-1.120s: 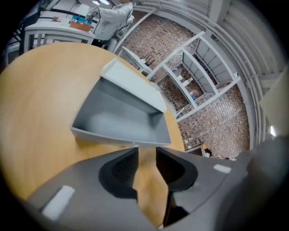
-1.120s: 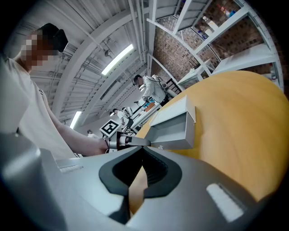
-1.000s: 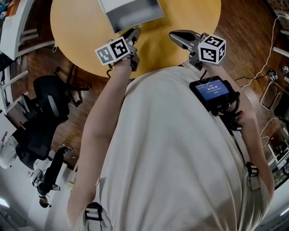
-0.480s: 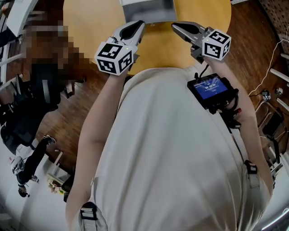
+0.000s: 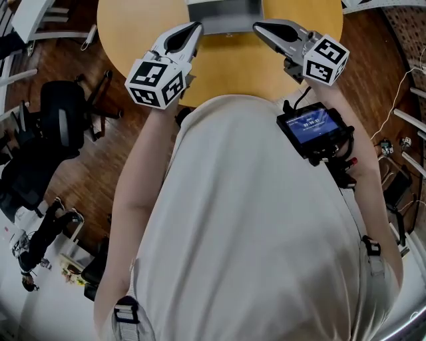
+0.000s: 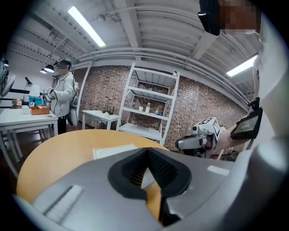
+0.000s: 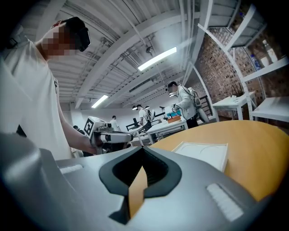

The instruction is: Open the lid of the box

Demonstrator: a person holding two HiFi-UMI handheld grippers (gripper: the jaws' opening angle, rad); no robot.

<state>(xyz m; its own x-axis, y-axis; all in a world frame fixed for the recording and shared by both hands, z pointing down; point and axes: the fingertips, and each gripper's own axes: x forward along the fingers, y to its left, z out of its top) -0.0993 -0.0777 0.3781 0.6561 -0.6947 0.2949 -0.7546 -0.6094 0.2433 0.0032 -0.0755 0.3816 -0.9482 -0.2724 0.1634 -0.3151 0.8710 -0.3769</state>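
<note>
At the left, left tool (image 5: 193, 28) shut tight, pads together, nothing between them, poised above the near part of the round yellow worktop (image 5: 133, 26). Just beyond its tip and toward the middle, the box (image 5: 225, 13): white, flat, shallow, lying on the far part of the worktop, cut off by the top edge of the head view, untouched by either tool as far as can be seen. Probably light, and stiff enough to keep its shape, thin card or moulded plastic by the look; smooth top, so likely to slip under hard pads and to slide on the worktop if pushed from one side only. Best taken at a rim of the lid, at the near edge or a corner, with the base steadied from the other side. Faint curved lines pressed into the lid, no brand or print readable there. At the right, right tool (image 5: 258, 28) likewise closed and empty, level with the box's right side. Black square markers on both tools' cubes; further right a small blue screen (image 5: 310, 126) by the right forearm, its writing too small to read.
</note>
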